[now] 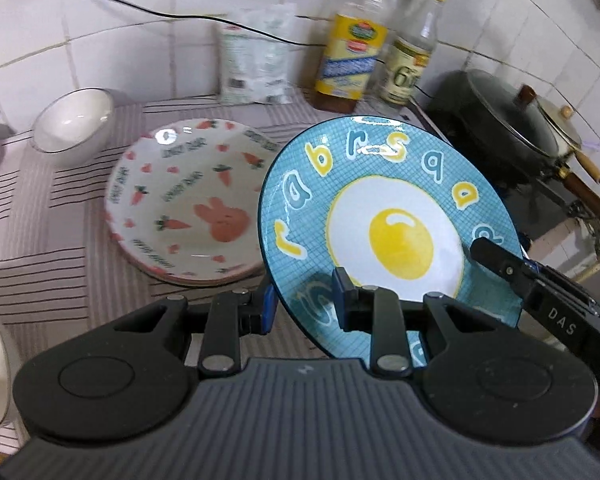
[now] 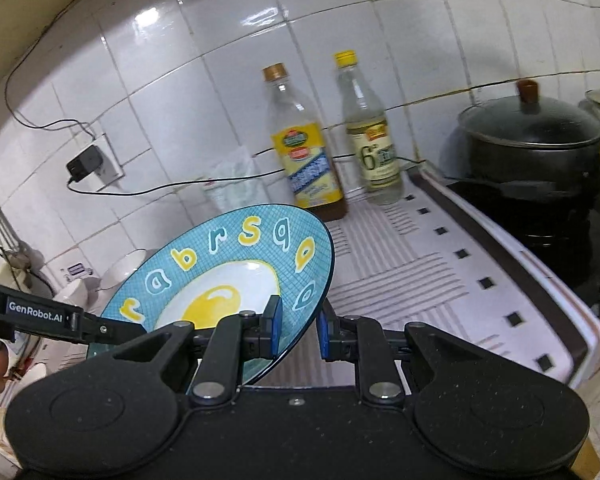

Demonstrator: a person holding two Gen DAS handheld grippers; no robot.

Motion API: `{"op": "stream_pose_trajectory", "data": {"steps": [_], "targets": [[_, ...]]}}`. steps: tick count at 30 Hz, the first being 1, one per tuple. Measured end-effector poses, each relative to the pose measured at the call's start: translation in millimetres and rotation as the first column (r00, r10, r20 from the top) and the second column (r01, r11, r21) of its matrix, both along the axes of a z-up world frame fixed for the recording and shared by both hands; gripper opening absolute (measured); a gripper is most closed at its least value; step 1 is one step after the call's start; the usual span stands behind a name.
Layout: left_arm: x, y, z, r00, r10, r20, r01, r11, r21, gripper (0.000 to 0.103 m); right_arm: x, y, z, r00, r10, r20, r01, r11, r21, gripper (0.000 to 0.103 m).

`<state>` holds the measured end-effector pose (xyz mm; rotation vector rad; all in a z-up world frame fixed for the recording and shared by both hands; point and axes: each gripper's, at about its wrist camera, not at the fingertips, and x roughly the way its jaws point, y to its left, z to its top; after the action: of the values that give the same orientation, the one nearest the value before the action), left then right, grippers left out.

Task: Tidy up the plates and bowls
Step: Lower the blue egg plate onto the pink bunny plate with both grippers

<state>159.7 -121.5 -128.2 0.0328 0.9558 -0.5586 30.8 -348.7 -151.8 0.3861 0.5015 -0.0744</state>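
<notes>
1. Both grippers on one plate: left gripper (image 1: 306, 304) pinches the blue egg plate (image 1: 388, 216) at its near rim.
2. Right gripper (image 2: 298, 330) straddles that plate's rim; whether its pads press, cannot tell.
3. Plate tilted, held off the counter.
4. Carrot plate (image 1: 180, 200) just left on striped cloth (image 1: 40, 240).
5. White bowl (image 1: 74, 126) behind.

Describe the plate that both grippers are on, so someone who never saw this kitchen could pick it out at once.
On the tiled kitchen counter with the striped cloth, left of the black lidded pot, a plate is held tilted off the surface between the left gripper and right gripper. It is the blue plate with a fried-egg picture and letters; the neighbouring carrot-and-rabbit plate is white.
</notes>
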Motion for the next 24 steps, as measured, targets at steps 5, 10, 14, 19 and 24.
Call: {"op": "stream_pose_trajectory", "data": {"steps": [5, 10, 14, 19, 24], "targets": [[14, 27, 1, 0.998, 0.062, -0.02, -0.062, 0.998, -0.016, 0.026, 24, 20, 2, 0.998, 0.054, 0.013, -0.054, 0.999, -0.001, 0.022], [29, 48, -1, 0.993, 0.114, -0.021, -0.114, 0.993, -0.009, 0.026, 47, 40, 3, 0.995, 0.098, 0.005, -0.098, 0.995, -0.003, 0.022], [45, 52, -11, 0.991, 0.123, -0.049, -0.122, 0.992, 0.023, 0.026, 67, 52, -2, 0.991, 0.13, -0.029, -0.13, 0.991, -0.008, 0.022], [69, 53, -33, 0.983, 0.149, -0.109, -0.147, 0.989, 0.02, 0.026, 95, 54, -14, 0.987, 0.145, -0.067, -0.144, 0.989, 0.022, 0.022], [88, 54, -47, 0.973, 0.183, -0.142, -0.178, 0.983, 0.044, 0.026, 119, 54, -28, 0.983, 0.155, -0.102, -0.151, 0.987, 0.047, 0.022]]}}
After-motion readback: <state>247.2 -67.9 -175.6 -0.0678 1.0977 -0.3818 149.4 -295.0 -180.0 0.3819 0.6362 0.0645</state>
